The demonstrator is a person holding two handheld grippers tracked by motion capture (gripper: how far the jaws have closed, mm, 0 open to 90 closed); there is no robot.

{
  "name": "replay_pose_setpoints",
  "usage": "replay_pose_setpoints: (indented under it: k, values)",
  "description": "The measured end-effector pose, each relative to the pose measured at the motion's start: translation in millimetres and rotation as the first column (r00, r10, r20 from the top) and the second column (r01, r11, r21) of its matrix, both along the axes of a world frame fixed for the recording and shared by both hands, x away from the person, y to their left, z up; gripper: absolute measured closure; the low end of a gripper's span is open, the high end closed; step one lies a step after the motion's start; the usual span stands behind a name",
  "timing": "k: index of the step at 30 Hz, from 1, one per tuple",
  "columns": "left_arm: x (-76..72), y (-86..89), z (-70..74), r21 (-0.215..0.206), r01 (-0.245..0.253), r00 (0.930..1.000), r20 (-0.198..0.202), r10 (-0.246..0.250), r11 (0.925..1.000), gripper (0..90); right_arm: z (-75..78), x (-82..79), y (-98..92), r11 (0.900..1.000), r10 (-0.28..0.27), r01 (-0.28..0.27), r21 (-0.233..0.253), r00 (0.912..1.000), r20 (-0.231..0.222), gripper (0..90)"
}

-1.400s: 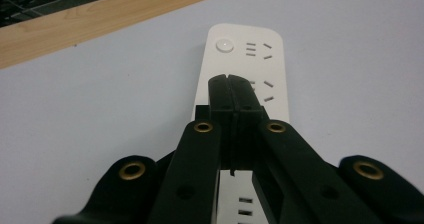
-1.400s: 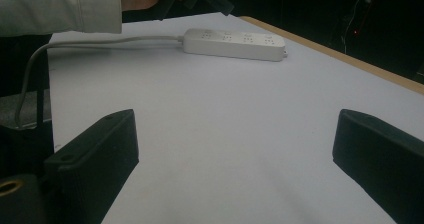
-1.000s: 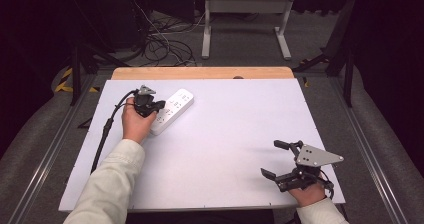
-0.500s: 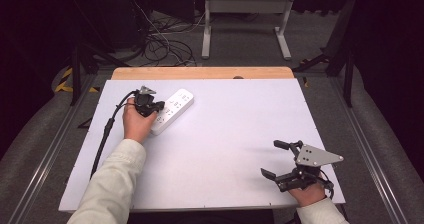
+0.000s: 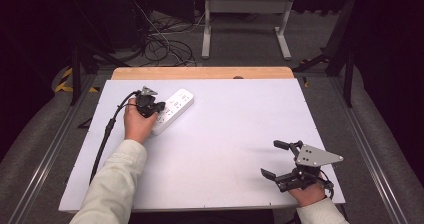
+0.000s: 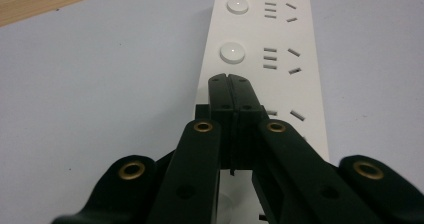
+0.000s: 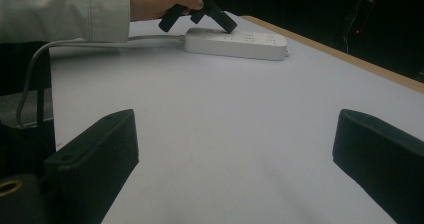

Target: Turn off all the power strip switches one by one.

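Left gripper (image 6: 231, 79), jaws together, presses the white plastic power strip (image 5: 172, 110) near the white worktop's (image 5: 225, 149) far-left corner; right gripper (image 5: 280, 160) rests agape near the near-right corner.

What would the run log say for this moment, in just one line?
left tongs: shut, tips on power strip | right tongs: open, holding nothing, near table front edge | strip: flat, far left

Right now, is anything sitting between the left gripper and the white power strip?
Nothing visible: the left gripper, fingers shut together, already sits on the white plastic power strip, just below its second round button.
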State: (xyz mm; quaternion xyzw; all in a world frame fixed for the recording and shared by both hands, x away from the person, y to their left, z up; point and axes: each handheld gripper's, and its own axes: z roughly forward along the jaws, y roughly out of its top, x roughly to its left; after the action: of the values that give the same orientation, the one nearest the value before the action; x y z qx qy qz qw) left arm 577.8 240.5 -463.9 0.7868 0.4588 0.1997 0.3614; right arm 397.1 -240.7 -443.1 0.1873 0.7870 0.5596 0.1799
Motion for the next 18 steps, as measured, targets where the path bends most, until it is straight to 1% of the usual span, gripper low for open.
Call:
replay_pose_setpoints:
  k: [2, 8, 12, 14, 18]
  values:
    - [-0.3, -0.7, 0.1, 0.002, -0.008, 1.0, -0.001, 0.008, 1.0, 90.0, 0.1, -0.4, 0.4, 1.0, 0.002, -0.002, 0.0, 1.0, 0.001, 5.0]
    - [-1.0, -3.7, 1.4, 0.033, -0.015, 0.9999, 0.001, 0.015, 0.9994, 90.0, 0.1, -0.3, 0.3, 1.0, 0.003, -0.003, 0.001, 1.0, 0.001, 5.0]
    - [-1.3, -4.6, 1.1, 0.032, -0.018, 0.9998, 0.003, 0.018, 0.9993, 90.0, 0.2, -0.7, 0.5, 1.0, 0.003, -0.003, 0.002, 1.0, 0.002, 5.0]
    - [-1.8, -5.5, 1.3, 0.039, -0.019, 0.9998, 0.002, 0.019, 0.999, 90.0, 0.4, -0.7, 0.1, 1.0, 0.001, -0.001, 0.002, 1.0, 0.003, 5.0]
    - [-1.4, -4.9, 1.2, 0.028, -0.024, 0.9997, -0.001, 0.024, 0.9993, 90.0, 0.4, -0.9, 0.5, 1.0, 0.005, -0.005, 0.003, 1.0, 0.003, 5.0]
